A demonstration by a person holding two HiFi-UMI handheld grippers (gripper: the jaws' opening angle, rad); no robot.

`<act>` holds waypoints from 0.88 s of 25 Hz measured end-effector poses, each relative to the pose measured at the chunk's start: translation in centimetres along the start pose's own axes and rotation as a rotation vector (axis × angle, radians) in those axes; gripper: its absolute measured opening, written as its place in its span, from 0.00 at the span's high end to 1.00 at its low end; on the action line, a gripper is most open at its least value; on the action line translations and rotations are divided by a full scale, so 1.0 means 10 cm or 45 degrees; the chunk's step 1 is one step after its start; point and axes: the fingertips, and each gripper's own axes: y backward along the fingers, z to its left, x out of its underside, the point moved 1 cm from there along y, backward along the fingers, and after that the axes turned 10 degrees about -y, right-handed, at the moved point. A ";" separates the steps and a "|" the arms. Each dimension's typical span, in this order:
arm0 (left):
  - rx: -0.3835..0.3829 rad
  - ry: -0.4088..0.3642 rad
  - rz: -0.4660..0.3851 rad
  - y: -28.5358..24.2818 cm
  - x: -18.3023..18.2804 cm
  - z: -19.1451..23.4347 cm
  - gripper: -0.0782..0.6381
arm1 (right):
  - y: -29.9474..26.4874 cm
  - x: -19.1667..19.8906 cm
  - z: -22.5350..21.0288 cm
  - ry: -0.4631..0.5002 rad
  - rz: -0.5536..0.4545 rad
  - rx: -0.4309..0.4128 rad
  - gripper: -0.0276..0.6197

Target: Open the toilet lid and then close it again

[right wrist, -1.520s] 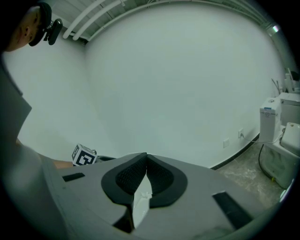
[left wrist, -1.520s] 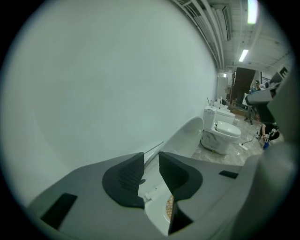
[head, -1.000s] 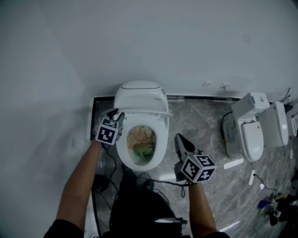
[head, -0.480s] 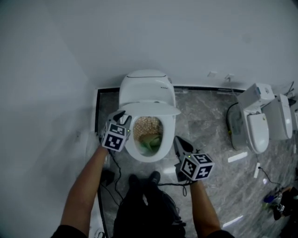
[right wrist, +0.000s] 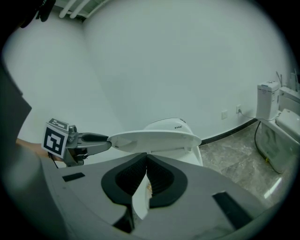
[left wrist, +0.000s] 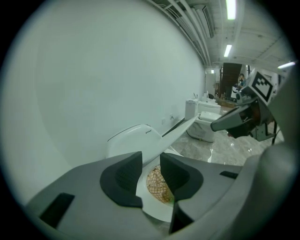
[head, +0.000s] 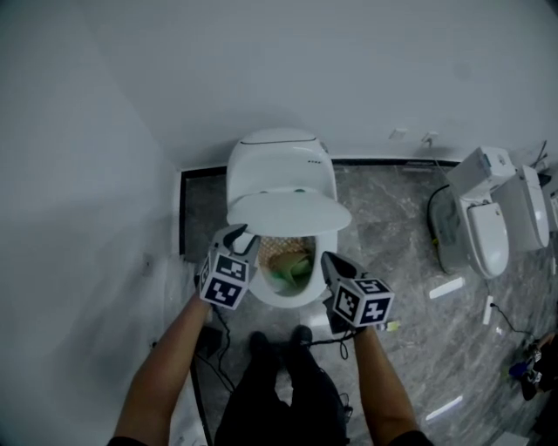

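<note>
**Item 1: left gripper** (head: 237,233). The jaws are standing part-way apart, having just been opening a little, and are pinching the left rim of the toilet lid (head: 289,213).

**Item 2: toilet lid.** It is hanging half lowered, roughly level, over the rear of the toilet (head: 279,161). The front of the bowl is showing below it.

**Item 3: right gripper** (head: 328,258). The jaws are pressing together and holding nothing. It is hovering near the bowl's front right, lower than the lid.

**Item 4: bowl contents.** A checked tan item (head: 277,257) and a green item (head: 295,273) are lying inside.

**Head view only.** It is showing the person's forearms (head: 166,366), the grey marbled floor (head: 392,235) and further toilets (head: 486,233) along the wall at right.

**Left gripper view only.** It is showing the lid's edge running down into the gap between the pads. It is also showing ceiling lights (left wrist: 230,9) overhead.

**Right gripper view only.** It is showing the lid side-on, with the left gripper's fingers sitting above and below its rim. A wall socket (right wrist: 225,113) is showing low on the wall.
</note>
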 end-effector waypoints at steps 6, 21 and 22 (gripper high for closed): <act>-0.006 -0.011 0.004 0.06 0.09 -0.13 0.73 | -0.21 0.00 -0.04 0.021 0.000 -0.046 0.94; -0.118 -0.017 -0.033 0.16 0.27 -0.33 0.73 | 0.02 0.09 -0.07 0.084 -0.046 -0.198 0.94; -0.120 -0.019 -0.035 0.17 0.29 -0.34 0.73 | 0.05 0.09 -0.05 0.087 -0.050 -0.218 0.94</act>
